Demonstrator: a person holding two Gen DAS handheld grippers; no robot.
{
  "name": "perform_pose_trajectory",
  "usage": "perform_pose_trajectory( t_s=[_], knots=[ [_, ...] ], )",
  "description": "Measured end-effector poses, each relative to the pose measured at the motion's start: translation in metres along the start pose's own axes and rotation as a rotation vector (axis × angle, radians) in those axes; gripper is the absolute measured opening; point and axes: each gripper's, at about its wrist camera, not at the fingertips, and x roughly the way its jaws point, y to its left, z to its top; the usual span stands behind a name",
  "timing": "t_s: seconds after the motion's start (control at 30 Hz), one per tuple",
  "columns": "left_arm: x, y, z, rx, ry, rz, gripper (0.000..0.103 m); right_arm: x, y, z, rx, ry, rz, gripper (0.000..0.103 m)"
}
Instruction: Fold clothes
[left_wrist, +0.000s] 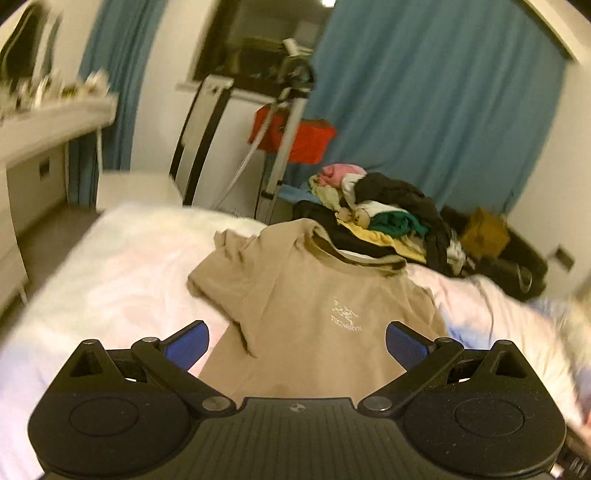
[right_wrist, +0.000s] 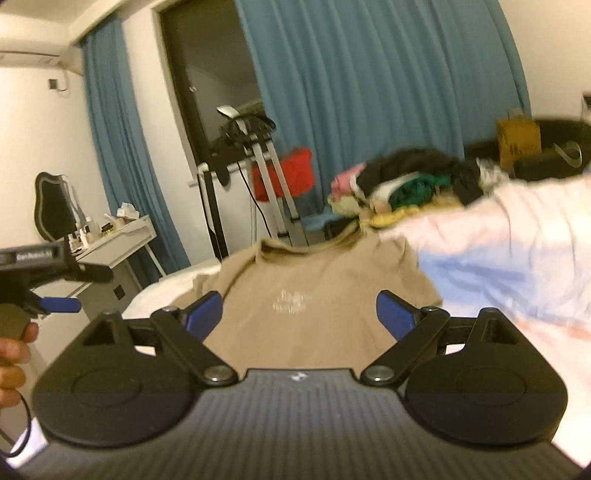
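A beige short-sleeved T-shirt with a small white chest print (left_wrist: 314, 295) lies spread face-up on the white-sheeted bed (left_wrist: 110, 266), its collar toward a heap of mixed clothes in black, green, yellow and pink (left_wrist: 384, 218) at the far side. The left claw (left_wrist: 297, 345) hangs above the shirt's lower part with its blue-padded fingers (left_wrist: 186, 347) spread wide and nothing between them. The right claw (right_wrist: 299, 314) is likewise wide apart and empty. Only the right wrist view shows the left claw from the side, with the hand (right_wrist: 13, 354) holding it, and a white desk with small bottles (right_wrist: 114, 240).
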Motion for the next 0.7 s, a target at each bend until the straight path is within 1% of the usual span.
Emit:
perform_pose_trajectory(
  t_s=[0.07, 0.2, 0.27, 0.33, 0.4, 0.5, 0.57, 0.6, 0.63, 0.7],
  knots=[
    [0.017, 0.024, 0.003, -0.068, -0.006, 0.019, 0.103, 0.012, -0.004, -0.007, 0.009, 0.024, 0.000, 0.092],
    [0.061, 0.072, 0.013, -0.241, 0.018, 0.048, 0.100, 0.036, -0.016, -0.018, 0.026, 0.057, -0.005, 0.092],
    [0.082, 0.090, 0.020, -0.301, 0.011, 0.057, 0.100, 0.049, -0.023, -0.025, 0.049, 0.080, -0.012, 0.092],
    [0.106, 0.106, 0.026, -0.338, 0.005, 0.059, 0.100, 0.063, -0.030, -0.032, 0.064, 0.100, -0.017, 0.092],
    [0.132, 0.117, 0.030, -0.353, 0.011, 0.077, 0.099, 0.077, -0.035, -0.038, 0.072, 0.116, -0.022, 0.092],
    [0.173, 0.128, 0.030, -0.376, 0.006, 0.096, 0.098, 0.096, -0.039, -0.046, 0.040, 0.110, -0.058, 0.091],
    [0.195, 0.135, 0.025, -0.408, -0.011, 0.086, 0.093, 0.104, -0.037, -0.051, -0.011, 0.084, -0.071, 0.092],
    [0.204, 0.137, 0.025, -0.423, -0.022, 0.070, 0.088, 0.109, -0.036, -0.053, -0.030, 0.070, -0.070, 0.092],
    [0.213, 0.138, 0.025, -0.438, -0.034, 0.047, 0.088, 0.115, -0.037, -0.055, -0.032, 0.069, -0.068, 0.092],
    [0.228, 0.136, 0.032, -0.432, -0.048, 0.011, 0.086, 0.126, -0.038, -0.058, -0.022, 0.076, -0.054, 0.092]
  ],
)
